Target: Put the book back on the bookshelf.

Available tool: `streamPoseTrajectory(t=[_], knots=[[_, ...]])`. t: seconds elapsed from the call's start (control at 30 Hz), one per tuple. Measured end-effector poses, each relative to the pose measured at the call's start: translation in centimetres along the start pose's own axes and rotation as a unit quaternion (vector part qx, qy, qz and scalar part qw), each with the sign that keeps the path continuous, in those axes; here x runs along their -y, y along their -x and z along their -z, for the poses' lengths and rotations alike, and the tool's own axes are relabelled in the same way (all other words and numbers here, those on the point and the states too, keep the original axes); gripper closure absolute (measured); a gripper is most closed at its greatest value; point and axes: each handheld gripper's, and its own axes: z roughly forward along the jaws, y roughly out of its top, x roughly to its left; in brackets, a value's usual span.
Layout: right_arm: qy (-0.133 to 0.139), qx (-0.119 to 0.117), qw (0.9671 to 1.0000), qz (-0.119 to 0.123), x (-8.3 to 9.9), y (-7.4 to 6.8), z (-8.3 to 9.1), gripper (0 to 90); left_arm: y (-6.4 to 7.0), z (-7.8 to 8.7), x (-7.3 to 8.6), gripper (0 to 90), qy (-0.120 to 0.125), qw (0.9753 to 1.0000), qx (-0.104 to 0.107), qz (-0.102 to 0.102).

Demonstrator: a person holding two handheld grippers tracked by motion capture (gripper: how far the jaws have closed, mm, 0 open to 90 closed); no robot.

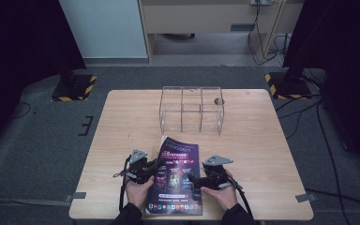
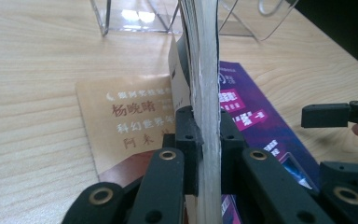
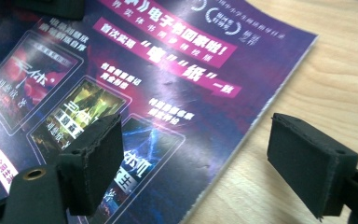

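Now the magazine's left edge is up, the clear rack waiting empty.
High view: magazine (image 1: 178,180) near the worktop (image 1: 258,140) front, rack (image 1: 191,110) beyond, grey floor around. Left gripper view: left gripper (image 2: 204,135) fingers clenched on its pages, tan book (image 2: 126,123) beneath. Right gripper view: right gripper (image 3: 196,163) fingers released astride its right edge.

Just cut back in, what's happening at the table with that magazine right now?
A person works a purple magazine at the near edge of the wooden table. The left gripper is shut on the magazine's left edge, pinching a stack of pages. The right gripper is open, its jaws straddling the magazine's right edge without closing. A clear acrylic divider rack stands beyond it, apart from the magazine. A tan printed sheet lies beneath the lifted pages.
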Motion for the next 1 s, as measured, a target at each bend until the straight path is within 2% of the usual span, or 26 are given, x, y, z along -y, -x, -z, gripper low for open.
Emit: streamPoseTrajectory(t=[0.2, 0.37, 0.43, 0.63, 0.8, 1.0], knots=[[0.006, -0.002, 0.9999, -0.01, -0.2, 0.7, 0.6, 18.3, 0.4, 0.6, -0.4, 82.9, 0.015, 0.9996, 0.021, 0.006], [0.015, -0.02, 0.9995, -0.017, -0.4, 1.0, 0.9, 17.8, 1.0, 1.5, -0.8, 83.0, 0.041, 0.9984, 0.039, 0.001], [0.019, -0.03, 0.9991, -0.025, -0.5, 1.1, 1.0, 17.5, 1.3, 1.9, -1.0, 83.0, 0.053, 0.9975, 0.048, -0.002], [0.036, -0.045, 0.9979, -0.027, -0.6, 1.3, 1.3, 17.2, 2.0, 3.3, -1.7, 83.0, 0.082, 0.9942, 0.067, -0.017], [0.043, -0.057, 0.9967, -0.037, -0.6, 1.3, 1.2, 17.1, 2.6, 4.4, -2.3, 82.9, 0.105, 0.9909, 0.083, -0.02], [0.047, -0.082, 0.9947, -0.041, -0.7, 1.0, 1.0, 17.1, 3.1, 4.7, -2.5, 82.9, 0.113, 0.989, 0.093, -0.026]])
